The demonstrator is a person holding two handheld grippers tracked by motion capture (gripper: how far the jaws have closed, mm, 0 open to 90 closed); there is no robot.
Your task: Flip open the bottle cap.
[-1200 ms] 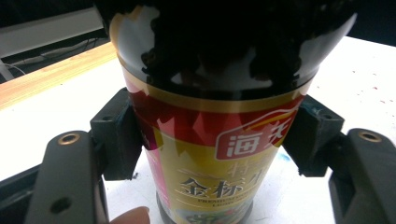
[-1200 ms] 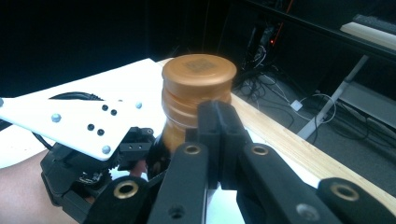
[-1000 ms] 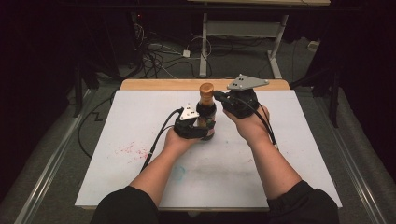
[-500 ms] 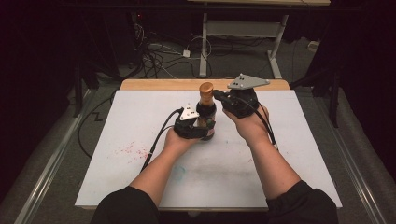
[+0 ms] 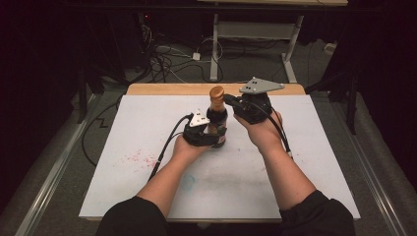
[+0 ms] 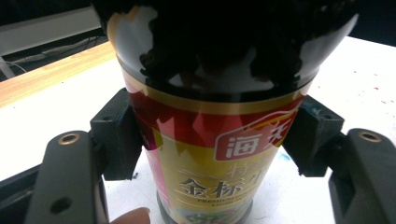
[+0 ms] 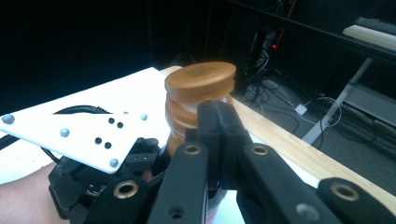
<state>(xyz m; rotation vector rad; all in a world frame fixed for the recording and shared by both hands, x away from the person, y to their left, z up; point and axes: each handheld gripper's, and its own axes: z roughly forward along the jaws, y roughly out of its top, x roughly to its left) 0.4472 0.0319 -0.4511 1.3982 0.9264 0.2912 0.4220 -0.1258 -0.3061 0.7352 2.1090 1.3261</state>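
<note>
— Did anything shift on the bench (image 5: 123,172) over that last second?
— Nothing: the bottle (image 5: 217,118) stood mid-bench, the left gripper (image 5: 216,139) clenched on its body, the right gripper (image 5: 227,100), fingers pressed together, beside its cap (image 7: 201,79). Uncapping looked pending.

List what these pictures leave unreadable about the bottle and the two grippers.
- Bottle top: cut off by the upper edge in the left gripper view.
- Bottle base: hidden by the left gripper in the high view.
- Label's small print: blurred in the left gripper view.
- Right gripper: its shut fingers stand before the neck under the brown cap; whether they touch it cannot be told.
</note>
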